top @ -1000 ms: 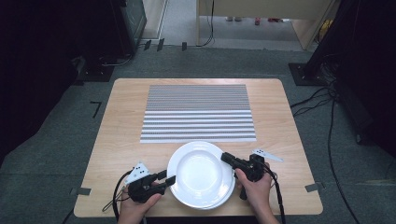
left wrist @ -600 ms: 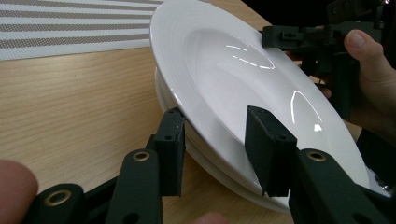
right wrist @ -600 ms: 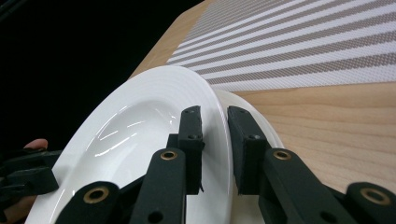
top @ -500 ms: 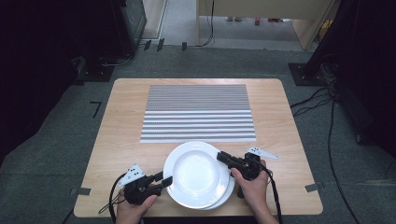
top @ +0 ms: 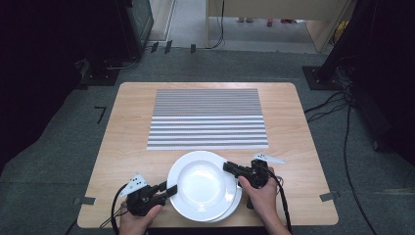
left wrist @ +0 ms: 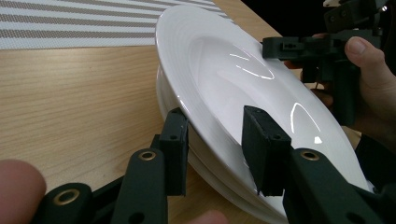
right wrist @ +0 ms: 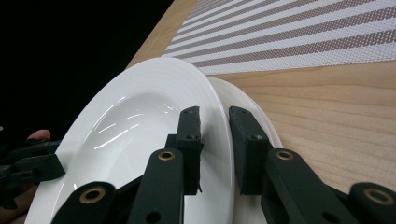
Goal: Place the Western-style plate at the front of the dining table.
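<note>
Two white plates lie stacked at the near edge of the wooden table (top: 128,132). The top plate (top: 203,183) sits tilted and offset to the left, so the lower plate (top: 238,200) shows as a sliver at its right. My left gripper (top: 171,189) has just been closing its jaws over the top plate's left rim (left wrist: 224,70) and is shut on it, one jaw under and one on top. The lower plate's rim (left wrist: 205,164) shows beneath. My right gripper (top: 230,168) is shut on the same plate's right rim (right wrist: 140,116), with the lower plate (right wrist: 231,95) beside its outer jaw.
A grey and white striped placemat (top: 208,117) covers the table's far middle. Bare wood lies left and right of the plates. Dark equipment and cables stand on the carpet around the table.
The top plate has shifted a little to the left, off the lower plate. Both grippers stay at its rim, and the left hand has drawn slightly left and nearer.
</note>
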